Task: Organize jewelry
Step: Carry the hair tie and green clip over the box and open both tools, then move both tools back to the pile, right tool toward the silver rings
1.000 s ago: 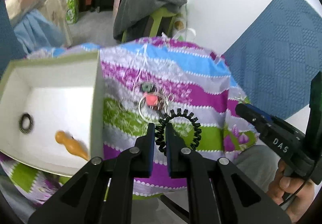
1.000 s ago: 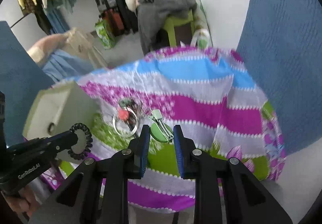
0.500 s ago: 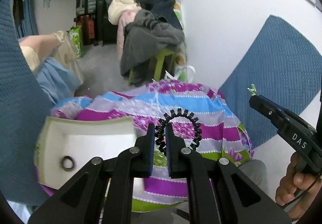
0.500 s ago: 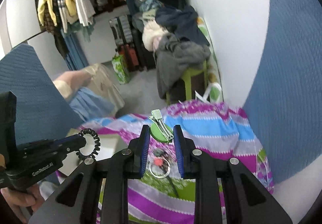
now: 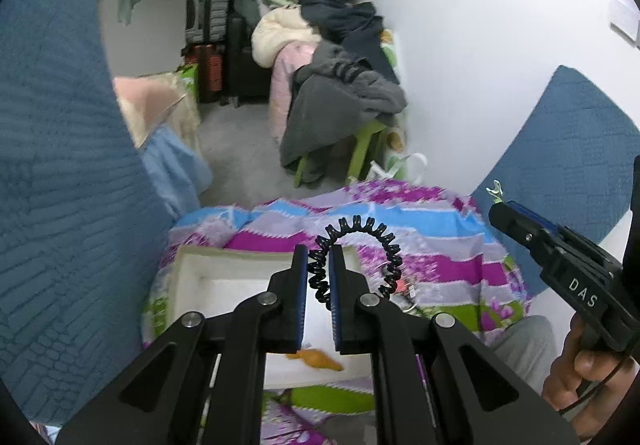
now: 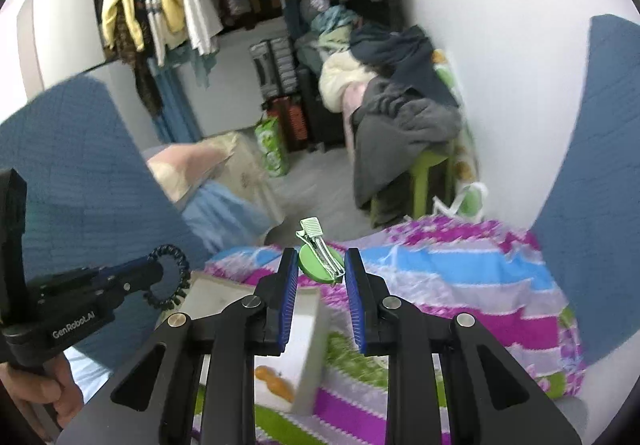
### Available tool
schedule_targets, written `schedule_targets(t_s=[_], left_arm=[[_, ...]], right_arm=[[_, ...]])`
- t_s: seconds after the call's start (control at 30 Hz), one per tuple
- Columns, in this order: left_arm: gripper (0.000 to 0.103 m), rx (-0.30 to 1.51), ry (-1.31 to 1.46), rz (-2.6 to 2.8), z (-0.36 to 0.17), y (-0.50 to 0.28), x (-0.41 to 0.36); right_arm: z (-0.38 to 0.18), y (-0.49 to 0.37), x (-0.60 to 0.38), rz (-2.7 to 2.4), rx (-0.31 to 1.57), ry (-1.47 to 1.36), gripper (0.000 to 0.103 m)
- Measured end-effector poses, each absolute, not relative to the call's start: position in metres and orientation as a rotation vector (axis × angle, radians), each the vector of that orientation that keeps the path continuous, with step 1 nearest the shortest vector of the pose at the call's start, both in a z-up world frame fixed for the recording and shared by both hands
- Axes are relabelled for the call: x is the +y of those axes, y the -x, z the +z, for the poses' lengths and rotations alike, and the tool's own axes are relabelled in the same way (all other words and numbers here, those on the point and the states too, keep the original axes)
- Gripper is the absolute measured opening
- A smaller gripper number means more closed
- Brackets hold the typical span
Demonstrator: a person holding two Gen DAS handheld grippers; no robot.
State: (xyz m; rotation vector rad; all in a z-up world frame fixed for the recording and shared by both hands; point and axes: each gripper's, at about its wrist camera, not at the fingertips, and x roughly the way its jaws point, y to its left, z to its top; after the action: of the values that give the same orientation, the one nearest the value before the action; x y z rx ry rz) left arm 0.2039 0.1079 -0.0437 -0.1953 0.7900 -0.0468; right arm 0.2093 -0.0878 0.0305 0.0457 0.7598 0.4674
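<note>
My left gripper (image 5: 319,269) is shut on a black spiral hair tie (image 5: 362,241) and holds it in the air above the white box (image 5: 188,269). It also shows in the right wrist view (image 6: 170,277). My right gripper (image 6: 321,265) is shut on a green hair clip (image 6: 320,261), high above the striped cloth (image 6: 440,285). The white box (image 6: 308,329) holds an orange piece (image 6: 276,381). More jewelry, with a red piece (image 5: 400,287), lies on the cloth right of the box.
Blue textured cushions (image 5: 60,185) stand to the left and right (image 5: 568,149). A green stool piled with clothes (image 5: 340,101) stands behind the table. Suitcases (image 5: 208,29) and hanging clothes (image 6: 160,9) fill the back of the room.
Both grippers have risen and tilted up from the table with their items still held. The box and cloth now sit lower in both views.
</note>
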Motion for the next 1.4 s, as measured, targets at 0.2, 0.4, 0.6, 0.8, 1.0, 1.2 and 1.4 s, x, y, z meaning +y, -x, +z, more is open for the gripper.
schedule_targets(t_s=[0.2,0.4,0.6,0.8,1.0,1.2,1.4], left_arm=[[0.01,0.859,0.254,-0.022,-0.093,-0.197,0.138],[0.01,0.911,0.28,0.026,-0.131,-0.195,0.157],[0.01,0.963,0.294,0.055,-0.16,-0.196,0.171],[0.01,0.995,0.31,0.085,-0.179,-0.191,0.175],[0.031,0.994,0.331,0.098,-0.178,-0.187,0.178],[0.06,0.929,0.322,0.117,-0.154,-0.179,0.172],[0.06,0.87,0.309,0.124,-0.124,-0.172,0.16]], right_arm=[[-0.011,-0.204,-0.044,0.532,0.866,0.034,0.022],[-0.05,-0.197,-0.016,0.574,0.957,0.075,0.022],[-0.082,-0.193,0.005,0.604,1.036,0.107,0.022],[-0.1,-0.189,0.018,0.619,1.072,0.143,0.022],[-0.094,-0.189,0.016,0.64,1.067,0.149,0.033],[-0.068,-0.19,0.004,0.666,1.013,0.122,0.038],[-0.032,-0.188,-0.014,0.689,0.916,0.107,0.038]])
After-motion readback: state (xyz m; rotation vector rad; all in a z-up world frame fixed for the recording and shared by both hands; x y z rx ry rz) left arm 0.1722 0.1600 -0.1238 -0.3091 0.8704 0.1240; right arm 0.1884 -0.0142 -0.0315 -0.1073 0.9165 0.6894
